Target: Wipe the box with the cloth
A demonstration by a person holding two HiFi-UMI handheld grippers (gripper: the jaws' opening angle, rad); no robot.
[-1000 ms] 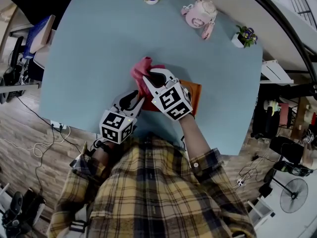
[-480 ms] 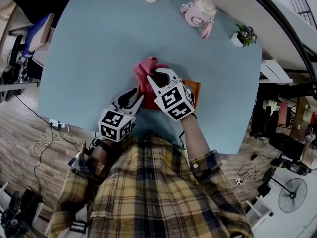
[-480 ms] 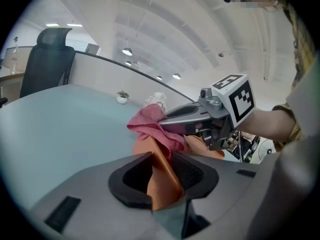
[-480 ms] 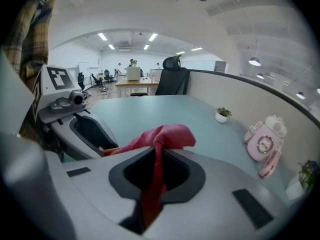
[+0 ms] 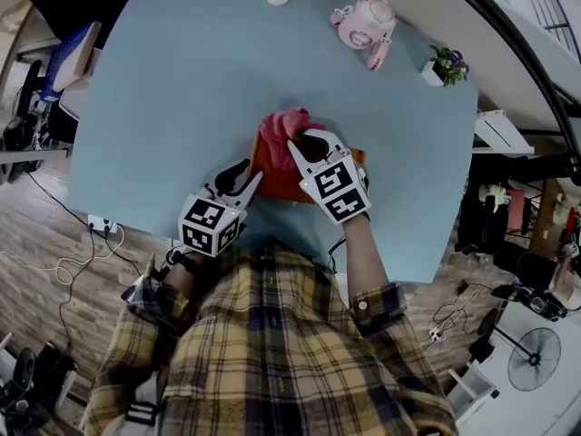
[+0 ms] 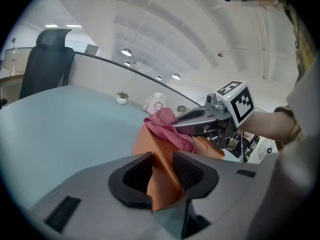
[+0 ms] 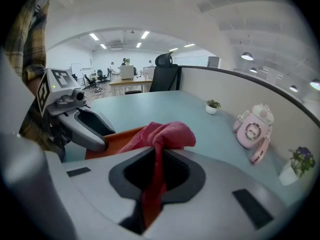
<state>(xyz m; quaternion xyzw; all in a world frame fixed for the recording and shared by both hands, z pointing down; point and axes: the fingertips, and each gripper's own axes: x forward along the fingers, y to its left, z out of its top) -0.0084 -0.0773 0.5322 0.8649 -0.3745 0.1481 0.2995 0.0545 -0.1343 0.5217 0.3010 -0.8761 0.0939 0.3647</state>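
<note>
Your right gripper (image 5: 307,145) is pinched shut on the pink cloth (image 5: 283,123). The cloth bunches out at the gripper's 11 o'clock and lies on top of the orange box (image 5: 269,173). Your left gripper (image 5: 247,178), at 8 o'clock from the right, clamps the box's near corner. I'd judge you're mid-wipe, but I can't tell how much of the surface is done.

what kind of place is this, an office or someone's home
Most likely an open-plan office: more desks stand in the background under strip ceiling lights, a black office chair sits at the blue table, and a curved partition runs along its edge.
</note>
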